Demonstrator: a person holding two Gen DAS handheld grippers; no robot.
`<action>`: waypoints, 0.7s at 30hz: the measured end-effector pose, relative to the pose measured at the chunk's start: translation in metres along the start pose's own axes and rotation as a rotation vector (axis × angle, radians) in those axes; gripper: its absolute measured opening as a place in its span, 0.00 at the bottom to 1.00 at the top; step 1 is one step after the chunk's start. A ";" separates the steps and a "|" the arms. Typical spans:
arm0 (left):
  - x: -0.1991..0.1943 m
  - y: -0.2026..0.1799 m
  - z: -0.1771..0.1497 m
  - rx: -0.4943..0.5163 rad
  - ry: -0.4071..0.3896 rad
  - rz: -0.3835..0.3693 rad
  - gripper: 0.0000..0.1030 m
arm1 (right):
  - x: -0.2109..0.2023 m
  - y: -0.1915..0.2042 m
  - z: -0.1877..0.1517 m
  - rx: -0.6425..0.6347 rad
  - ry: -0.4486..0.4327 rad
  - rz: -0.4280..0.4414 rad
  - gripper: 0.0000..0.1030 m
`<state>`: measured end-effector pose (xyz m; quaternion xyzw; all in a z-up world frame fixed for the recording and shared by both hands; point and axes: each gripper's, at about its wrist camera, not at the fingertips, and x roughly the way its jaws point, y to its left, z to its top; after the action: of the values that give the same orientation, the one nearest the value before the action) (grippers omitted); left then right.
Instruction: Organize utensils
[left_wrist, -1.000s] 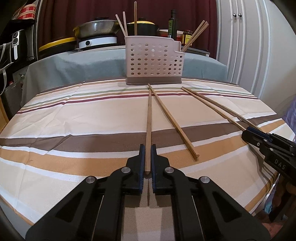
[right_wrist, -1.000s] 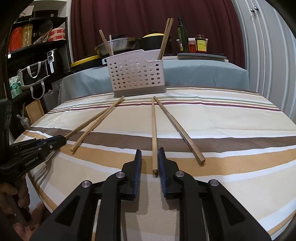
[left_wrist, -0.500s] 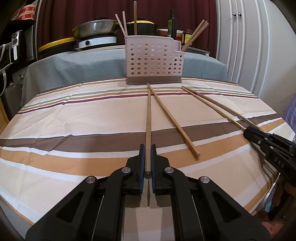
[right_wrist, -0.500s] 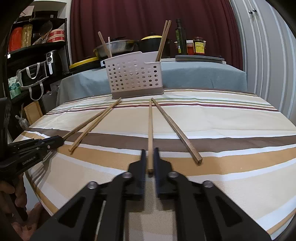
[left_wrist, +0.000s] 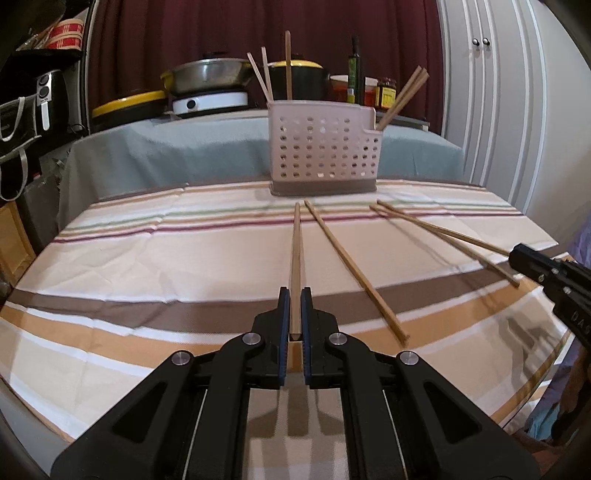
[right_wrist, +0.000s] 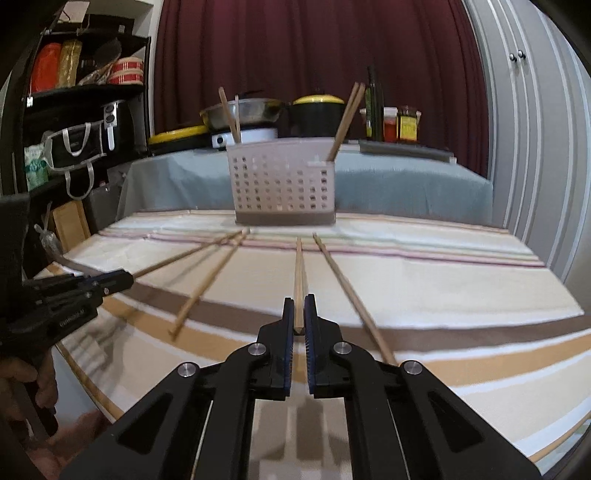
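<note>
**A:** While your left gripper (left_wrist: 294, 314) sits at 6 o'clock in its own view, what is in it?

**B:** My left jaws are clamped on the near end of a wooden chopstick (left_wrist: 296, 251). It points to 12 o'clock, at the perforated utensil basket (left_wrist: 325, 155).

**A:** And the right?

**B:** My right gripper (right_wrist: 299, 315) is closed on a second chopstick (right_wrist: 298, 273), also aimed at 12 o'clock. A loose chopstick (right_wrist: 347, 291) lies on the striped tablecloth (right_wrist: 443, 280) towards 1 o'clock.

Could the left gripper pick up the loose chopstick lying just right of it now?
Probably not yet: the left gripper is shut on the held chopstick. The loose chopstick itself lies uncovered on the cloth.
</note>
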<state>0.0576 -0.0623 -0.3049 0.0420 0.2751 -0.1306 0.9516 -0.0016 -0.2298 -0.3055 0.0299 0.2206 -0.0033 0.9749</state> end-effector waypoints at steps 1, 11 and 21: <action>-0.002 0.001 0.002 -0.002 -0.004 0.000 0.06 | -0.003 0.000 0.005 0.001 -0.009 0.000 0.06; -0.032 0.008 0.035 -0.017 -0.065 0.008 0.06 | -0.022 0.000 0.047 0.017 -0.073 -0.009 0.06; -0.059 0.017 0.071 -0.038 -0.122 0.016 0.06 | -0.036 -0.005 0.075 0.028 -0.131 -0.031 0.06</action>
<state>0.0505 -0.0430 -0.2131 0.0180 0.2188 -0.1198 0.9682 -0.0020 -0.2394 -0.2232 0.0401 0.1567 -0.0235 0.9866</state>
